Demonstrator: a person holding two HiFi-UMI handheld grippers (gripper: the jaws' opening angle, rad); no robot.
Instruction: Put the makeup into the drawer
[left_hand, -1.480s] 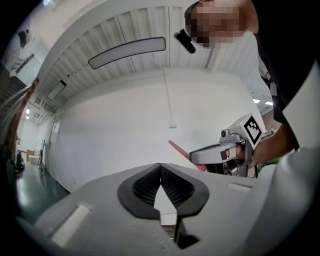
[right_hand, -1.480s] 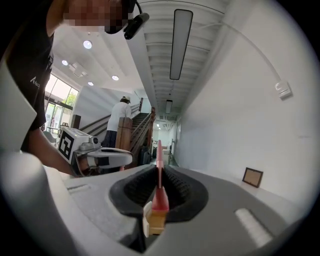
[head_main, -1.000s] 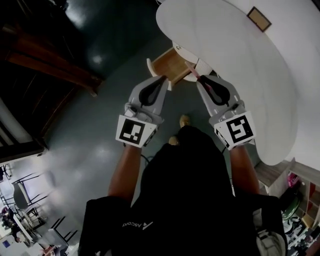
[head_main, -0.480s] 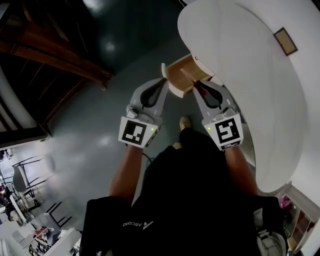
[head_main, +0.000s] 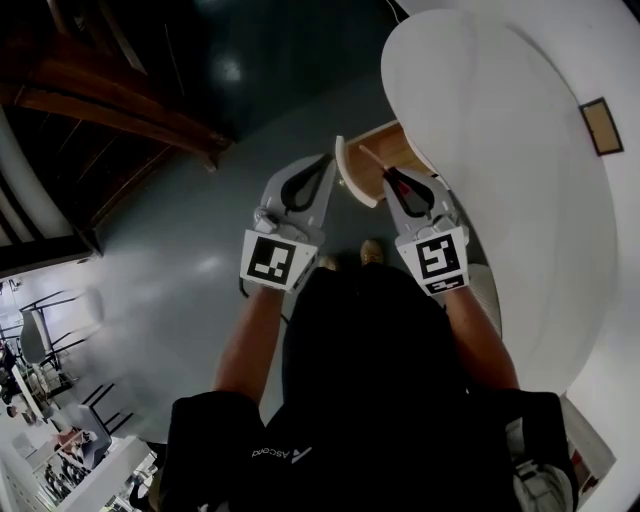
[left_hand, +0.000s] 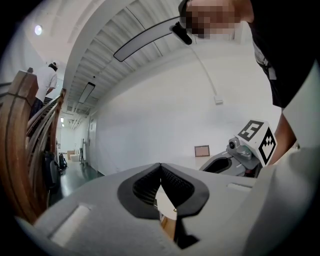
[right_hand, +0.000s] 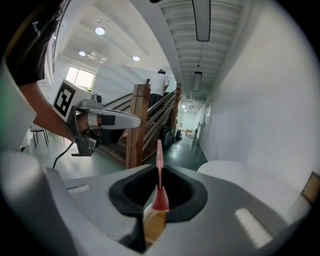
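Between my right jaws: a thin makeup stick, pale pink at the narrow tip and deeper red where it gets wider. The tip stands out past the jaws.
Where the stick is: in the head view it points over the wooden inside of the open drawer. It does not lie in the drawer; it is held in my gripper.
My right gripper: clenched on the stick, both black pads pressing its sides. The nose of the gripper is just at the drawer's edge.
My left gripper: the jaw tips are pressed together and nothing is between them. Through the gap under the tips I see the white front and a bit of wood of the drawer.
Drawer: pulled out from under the white table, with light wood inside and a white front.
My forearms: both bare and stretched forward and down. The grippers are side by side and near each other, with the marker cubes turned toward me.
Hard to tell: whether the left gripper touches the drawer front, and how high the stick is over the drawer bottom. The lower end of the stick is hidden between the pads. A small brown frame is on the table or on the wall, I cannot say which.
Around: a dark grey floor, wooden stairs, and a person on them.
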